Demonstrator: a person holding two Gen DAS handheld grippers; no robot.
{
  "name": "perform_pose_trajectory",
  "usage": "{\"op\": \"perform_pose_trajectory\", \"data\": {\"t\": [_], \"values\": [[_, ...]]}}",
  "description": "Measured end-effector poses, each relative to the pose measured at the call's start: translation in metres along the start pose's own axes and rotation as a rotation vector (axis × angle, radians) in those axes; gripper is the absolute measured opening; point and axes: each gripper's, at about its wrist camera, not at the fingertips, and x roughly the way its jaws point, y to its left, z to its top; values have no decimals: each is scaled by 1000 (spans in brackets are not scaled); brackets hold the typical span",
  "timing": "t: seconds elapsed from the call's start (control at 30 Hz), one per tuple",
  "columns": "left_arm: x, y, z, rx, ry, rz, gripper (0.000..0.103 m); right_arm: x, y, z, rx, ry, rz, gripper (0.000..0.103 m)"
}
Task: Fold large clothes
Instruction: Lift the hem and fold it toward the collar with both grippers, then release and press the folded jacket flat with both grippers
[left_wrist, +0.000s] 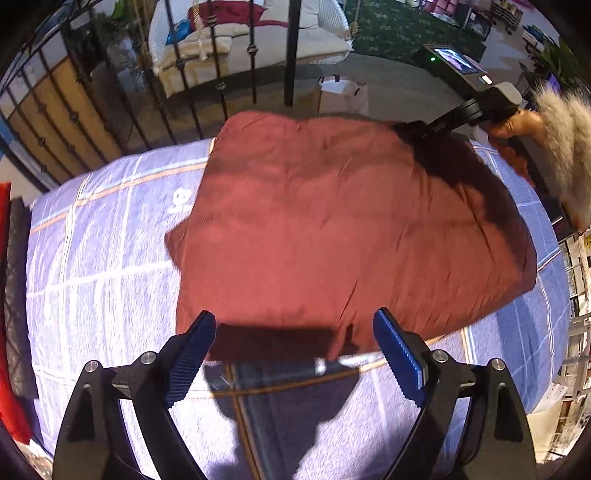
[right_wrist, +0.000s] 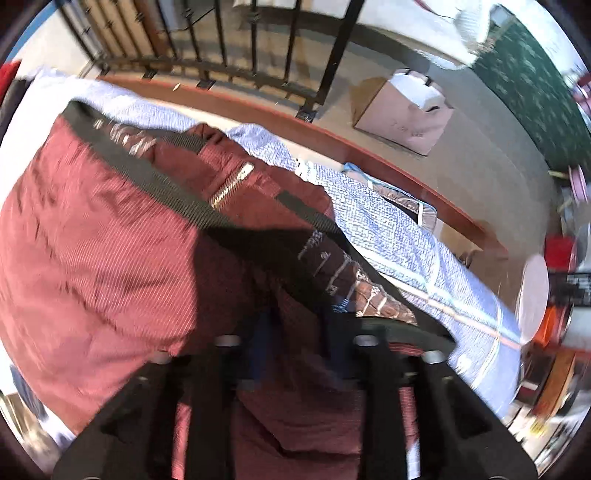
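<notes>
A large red garment (left_wrist: 332, 229) is seen spread across a bed covered with a pale blue checked bedspread (left_wrist: 103, 280). In the left wrist view the garment lies mostly flat in a rough rectangle, with a small flap sticking out at its left edge and its near edge just ahead of the fingertips.

The left hand-held gripper (left_wrist: 293, 354) is held above the near edge of the garment, pointing steeply down. Its jaws are spread wide, and nothing is caught between the blue pads (left_wrist: 399, 354); only the shadow of the tool falls on the cloth and bedspread below.

The right hand-held gripper (left_wrist: 417, 129) is seen at the far right corner of the garment, carried by a hand (left_wrist: 517, 127) in a fur-trimmed sleeve (left_wrist: 565, 147). In its own blurred view, the right hand-held gripper (right_wrist: 295, 350) is set low over the red cloth, where a black band (right_wrist: 155, 177), a metal zip (right_wrist: 231, 186) and a patterned lining (right_wrist: 373, 295) are visible. Red fabric lies between its half-parted jaws, but whether the pads actually press on it cannot be told through the blur and shadow.

Beyond the bed, a black iron railing (right_wrist: 258, 48) and a paper bag (right_wrist: 406, 114) on the floor are seen.
</notes>
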Motion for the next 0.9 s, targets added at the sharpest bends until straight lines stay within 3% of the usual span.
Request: {"op": "perform_pose_trajectory", "data": {"t": [0.03,0.17,0.27,0.3,0.4,0.53,0.67,0.77,0.9], "values": [[1,-5,6,8,-8,2,85,-5,2,-2,19,-21,4,66],[3,-21,20,24,-35,32,85,-54,-1,-35,150,-186,-10,67],[10,-27,36,15,-51,24,87,-74,-11,-67,193,-237,89,68],[14,-29,40,17,-55,29,87,-78,-6,-82,190,-234,118,68],[30,-39,48,45,-46,41,87,-73,15,-123,181,-186,97,68],[51,-43,52,51,-3,49,87,-49,21,-165,287,-101,106,68],[74,-40,52,17,57,52,89,-37,20,-185,363,-77,48,68],[89,-40,50,13,76,49,98,-34,26,-188,375,-60,24,76],[104,-47,47,58,94,112,97,-19,32,-182,382,-15,-17,79]]}}
